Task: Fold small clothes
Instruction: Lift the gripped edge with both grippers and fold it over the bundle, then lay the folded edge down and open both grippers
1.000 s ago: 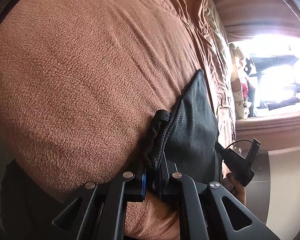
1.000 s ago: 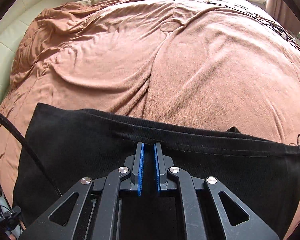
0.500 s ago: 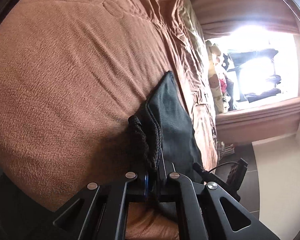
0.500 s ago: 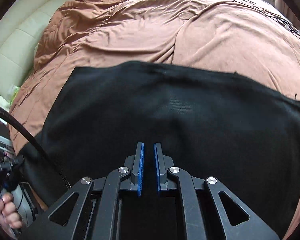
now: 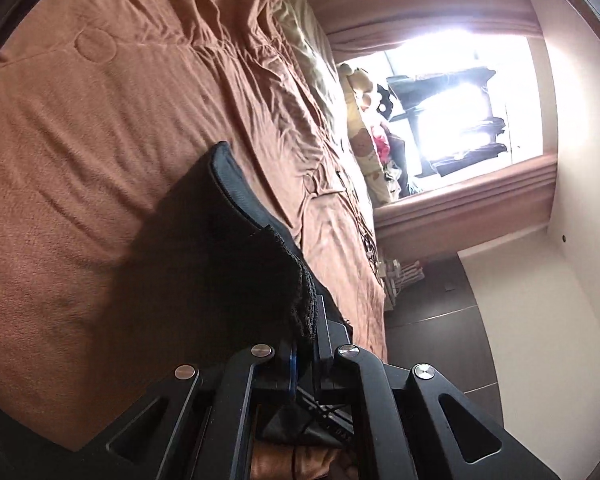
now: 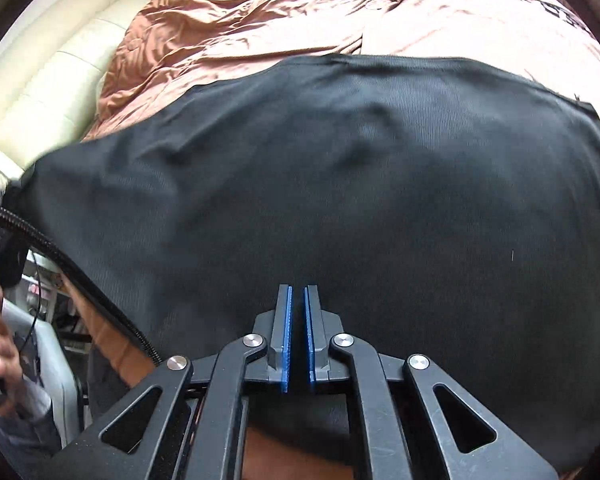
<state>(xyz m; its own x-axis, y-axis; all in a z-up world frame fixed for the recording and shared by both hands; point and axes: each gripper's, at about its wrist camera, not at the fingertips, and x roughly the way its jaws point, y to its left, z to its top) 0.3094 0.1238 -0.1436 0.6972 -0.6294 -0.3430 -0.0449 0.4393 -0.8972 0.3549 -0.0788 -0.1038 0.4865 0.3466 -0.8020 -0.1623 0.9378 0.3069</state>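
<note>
Black garment covers brown bedspread; pillow beyond.

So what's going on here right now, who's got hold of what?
A person is folding a black garment on a bed with a brown blanket, a handheld gripper in each hand. The left gripper is shut on a bunched edge of the cloth. The right gripper has its jaws nearly closed with the fabric spread wide in front of it; whether it actually pinches the cloth can't be told.
</note>
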